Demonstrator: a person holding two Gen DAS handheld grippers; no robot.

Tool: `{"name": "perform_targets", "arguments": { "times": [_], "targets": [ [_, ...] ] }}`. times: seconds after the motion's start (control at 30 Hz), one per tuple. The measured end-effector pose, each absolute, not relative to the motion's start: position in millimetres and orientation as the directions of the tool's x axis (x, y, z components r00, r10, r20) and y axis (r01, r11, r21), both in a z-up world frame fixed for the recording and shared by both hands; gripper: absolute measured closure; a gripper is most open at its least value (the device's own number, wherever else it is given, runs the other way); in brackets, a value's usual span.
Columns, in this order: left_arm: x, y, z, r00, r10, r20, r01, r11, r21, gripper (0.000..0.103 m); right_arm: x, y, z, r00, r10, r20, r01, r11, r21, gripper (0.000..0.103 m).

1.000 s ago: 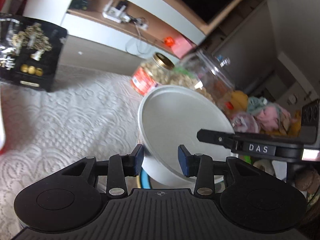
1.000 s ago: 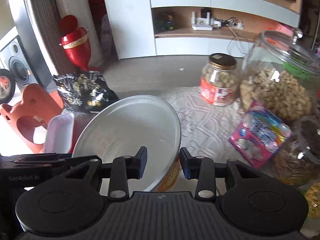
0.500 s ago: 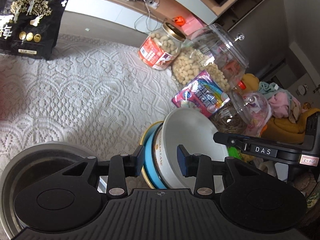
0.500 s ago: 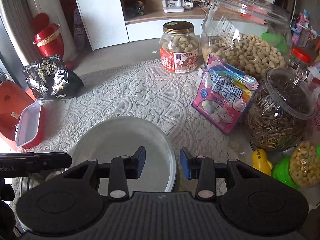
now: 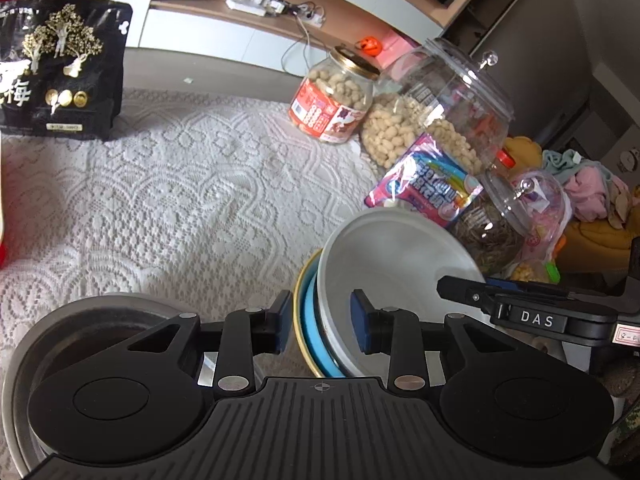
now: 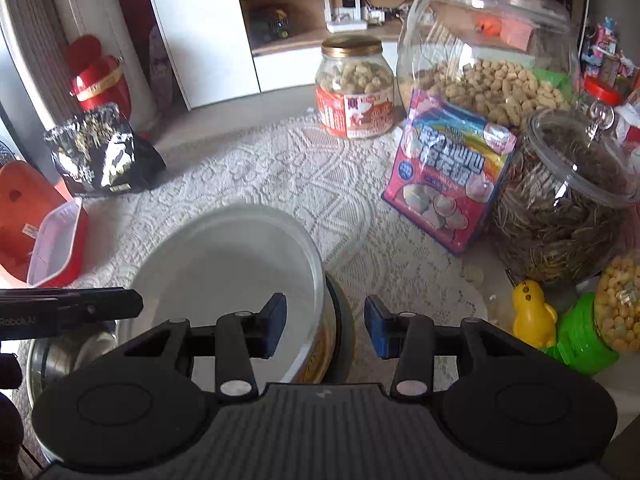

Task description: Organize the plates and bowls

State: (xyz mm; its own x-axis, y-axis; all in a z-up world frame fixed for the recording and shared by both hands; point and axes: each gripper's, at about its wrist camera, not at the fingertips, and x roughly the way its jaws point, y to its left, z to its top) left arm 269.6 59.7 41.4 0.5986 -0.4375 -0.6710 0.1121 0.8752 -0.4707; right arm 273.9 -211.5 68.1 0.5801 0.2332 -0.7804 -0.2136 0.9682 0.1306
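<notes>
One white bowl [image 6: 224,264], round and smooth-walled with a matte inside, sits nested in a shallower dish [image 5: 306,320] whose rim shows a blue band and a yellow edge; the pair stands on the lace tablecloth [image 5: 180,200], near the front of the table. One metal bowl [image 5: 52,320], grey and shiny, sits just left of them, partly under the left gripper's body.

The left gripper [image 5: 320,322] straddles the left rim of the nested pair, one blue pad outside the dish and one inside the white bowl. Its jaws are closing, but a gap shows between the pads and the rims, so it is not yet gripping. The right gripper [image 6: 325,326] straddles the right rim of the white bowl. Its jaws are opening and the pads stand clear of the wall, so the bowl is let go.

Behind stand three clear jars: one gold-lidded jar [image 6: 354,88] of peanuts, one large glass jar [image 6: 484,56] of peanuts with a knobbed lid, and one jar [image 6: 560,200] of sunflower seeds. One pink glossy sweet packet [image 6: 444,176] leans against them. One black crinkled bag [image 5: 60,68] stands at the far left.
</notes>
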Motion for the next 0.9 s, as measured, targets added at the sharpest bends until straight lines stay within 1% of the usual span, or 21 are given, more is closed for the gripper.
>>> {"name": "perform_targets", "arguments": {
  "times": [0.03,0.13,0.2,0.33,0.4,0.5,0.57,0.67,0.7,0.77,0.83,0.9],
  "targets": [
    [269.7,59.3,45.7,0.61,-0.437,-0.661,0.115,0.874,-0.471,0.069,273.2,-212.2,70.4,0.593,0.241,-0.768,-0.224,0.966,0.131,0.049],
    [271.3,54.0,57.9,0.612,-0.447,-0.652,0.146,0.875,-0.462,0.069,276.5,-217.7,66.1,0.596,0.282,-0.752,-0.247,0.955,0.163,0.048],
    [275.8,45.1,60.7,0.586,-0.416,-0.695,0.144,0.898,-0.416,0.069,283.5,-223.7,55.2,0.575,0.318,-0.754,-0.239,0.947,0.216,0.048],
    [285.6,18.7,60.6,0.55,-0.27,-0.79,0.135,0.963,-0.235,0.069,298.6,-233.0,25.7,0.526,0.396,-0.753,-0.224,0.918,0.327,0.048],
    [293.3,4.9,57.3,0.51,-0.23,-0.829,0.159,0.972,-0.172,0.068,303.8,-235.4,13.4,0.497,0.44,-0.748,-0.231,0.898,0.375,0.048],
    [305.4,-10.7,51.0,0.452,-0.203,-0.869,0.183,0.974,-0.132,0.068,311.1,-236.4,-3.0,0.452,0.482,-0.75,-0.24,0.876,0.419,0.048],
    [312.6,-21.3,44.3,0.42,-0.165,-0.892,0.19,0.978,-0.091,0.068,313.3,-235.2,-14.1,0.429,0.482,-0.764,-0.242,0.876,0.417,0.048],
    [320.9,-35.3,34.6,0.374,-0.123,-0.919,0.207,0.977,-0.046,0.068,314.4,-243.2,-22.8,0.413,0.532,-0.739,-0.251,0.846,0.47,0.047],
    [322.6,-38.5,33.1,0.37,-0.112,-0.922,0.21,0.977,-0.035,0.064,315.7,-246.8,-25.4,0.402,0.554,-0.729,-0.246,0.832,0.497,0.047],
    [326.7,-44.4,32.4,0.353,-0.089,-0.931,0.219,0.976,-0.011,0.059,317.7,-251.6,-31.2,0.372,0.608,-0.701,-0.234,0.792,0.563,0.047],
    [332.5,-48.8,31.7,0.327,-0.086,-0.941,0.22,0.975,-0.013,0.049,321.1,-254.4,-36.7,0.324,0.661,-0.677,-0.217,0.749,0.626,0.047],
    [336.3,-51.8,31.5,0.305,-0.078,-0.949,0.227,0.974,-0.008,0.046,322.1,-255.0,-39.2,0.296,0.688,-0.663,-0.209,0.724,0.658,0.047]
  ]
}}
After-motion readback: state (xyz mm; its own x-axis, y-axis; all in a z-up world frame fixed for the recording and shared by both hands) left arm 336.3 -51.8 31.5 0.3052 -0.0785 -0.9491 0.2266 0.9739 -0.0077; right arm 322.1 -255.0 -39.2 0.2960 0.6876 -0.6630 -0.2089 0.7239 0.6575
